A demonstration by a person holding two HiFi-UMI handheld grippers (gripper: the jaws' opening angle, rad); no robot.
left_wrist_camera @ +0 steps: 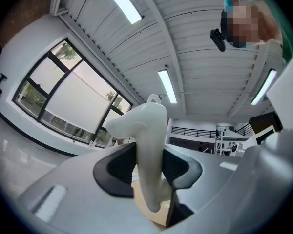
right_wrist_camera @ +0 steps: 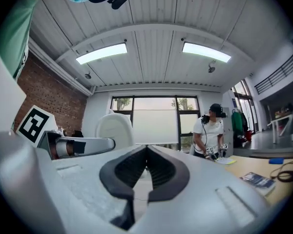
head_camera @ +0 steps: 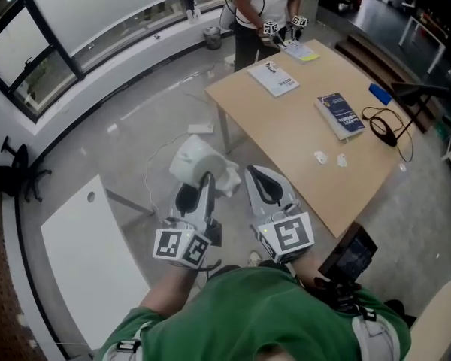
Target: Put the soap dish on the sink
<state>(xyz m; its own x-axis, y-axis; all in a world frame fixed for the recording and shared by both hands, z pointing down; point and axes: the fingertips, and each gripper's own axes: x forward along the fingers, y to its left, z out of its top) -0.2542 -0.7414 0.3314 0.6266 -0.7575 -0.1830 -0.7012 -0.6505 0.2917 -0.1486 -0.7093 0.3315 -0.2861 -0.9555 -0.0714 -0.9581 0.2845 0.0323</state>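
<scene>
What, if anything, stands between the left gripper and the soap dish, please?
Nothing does: the left gripper holds the soap dish, its jaws closed on it. No sink shows in any view, so the way there cannot be judged.

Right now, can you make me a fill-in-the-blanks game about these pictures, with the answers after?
1. The left gripper clamps the ___ plastic soap dish.
2. The right gripper holds ___.
3. On the light wooden table, the book beside the black cable is dark ___.
Missing words: white; nothing; blue.
</scene>
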